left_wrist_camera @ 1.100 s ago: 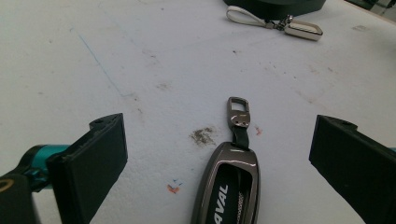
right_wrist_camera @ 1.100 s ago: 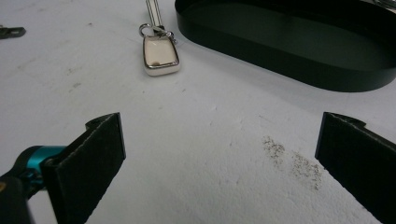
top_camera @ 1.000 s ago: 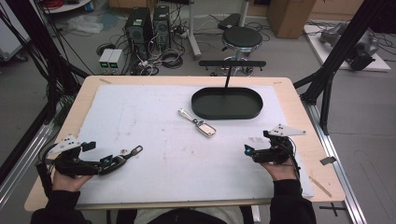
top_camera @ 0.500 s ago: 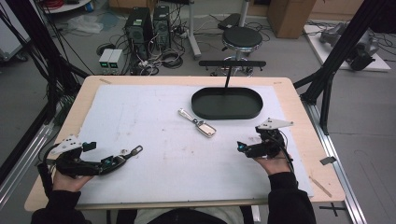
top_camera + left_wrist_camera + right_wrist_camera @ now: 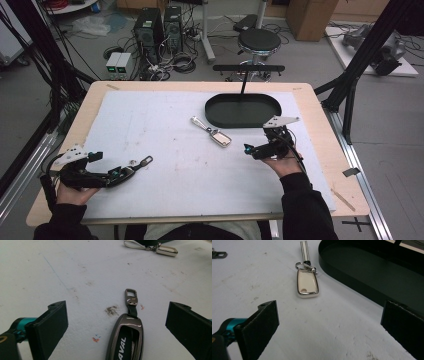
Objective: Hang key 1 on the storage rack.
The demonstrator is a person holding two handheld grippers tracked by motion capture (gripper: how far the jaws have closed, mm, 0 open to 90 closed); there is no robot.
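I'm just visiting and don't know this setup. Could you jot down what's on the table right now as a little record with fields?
Surface: white mat on a wooden table
Tray: black oval tray, far side, looks empty
Pale key fob: white, chrome-edged, lying near the tray with its strap
Dark key fob: grey, lying between the left gripper's open fingers, untouched
Left gripper: open, low over the mat
Right gripper: open, pointed at the pale fob, apart from it

Even bright light, soft shadows, slight blur
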